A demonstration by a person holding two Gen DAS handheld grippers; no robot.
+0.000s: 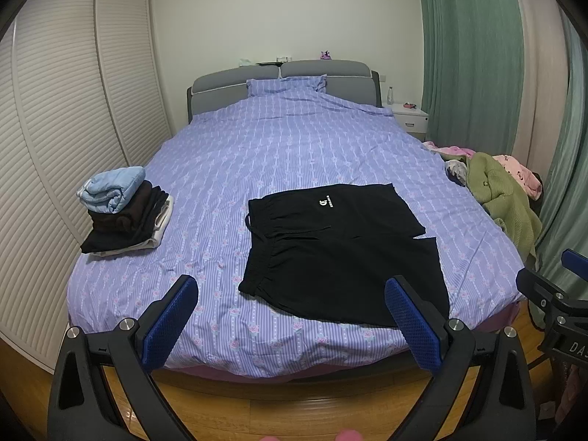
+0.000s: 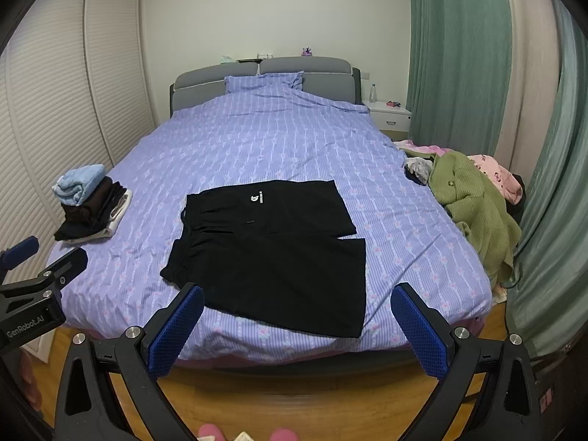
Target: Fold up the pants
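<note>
Black shorts with a small white logo lie spread flat on the purple striped bedspread, waistband to the left, leg openings to the right. They also show in the right wrist view. My left gripper is open and empty, held above the foot of the bed, in front of the shorts. My right gripper is open and empty, also held at the foot of the bed, short of the shorts' near edge.
A stack of folded clothes sits at the bed's left edge. A heap of unfolded clothes, green and pink, lies at the right edge. Louvred wardrobe doors stand left, green curtains right, wooden floor below.
</note>
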